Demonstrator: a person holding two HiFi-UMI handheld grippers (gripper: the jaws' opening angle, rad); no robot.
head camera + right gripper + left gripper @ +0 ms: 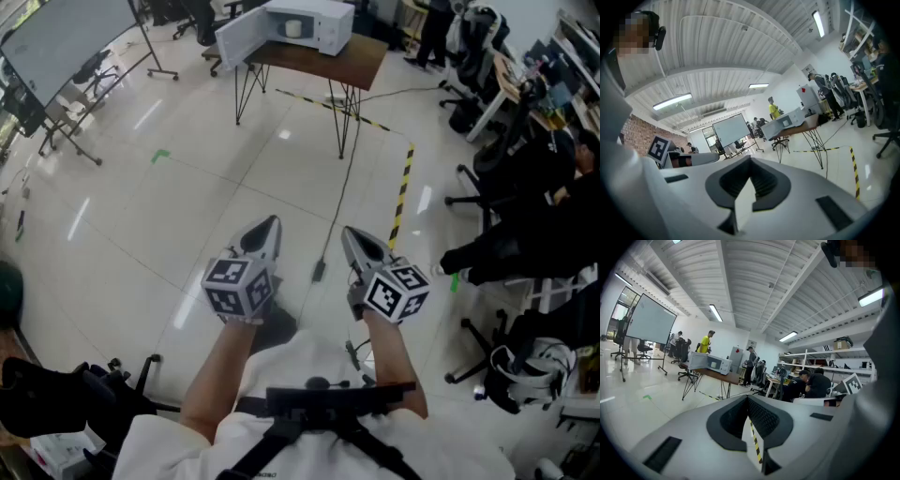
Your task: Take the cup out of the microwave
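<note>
Cup [293, 28] inside open-doored microwave [330, 26] (on far table [323, 58]), left tongs [272, 222] and right tongs [348, 231] clenched, empty.

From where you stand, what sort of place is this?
Probably an open-plan office or lab: a rolling whiteboard, office chairs along one side, and striped tape on the floor by a table holding a microwave.

Brown table [367, 61] on thin black legs stands far ahead of my right gripper [351, 234], well apart. White microwave [323, 26] sits on it, door open leftward.
</note>
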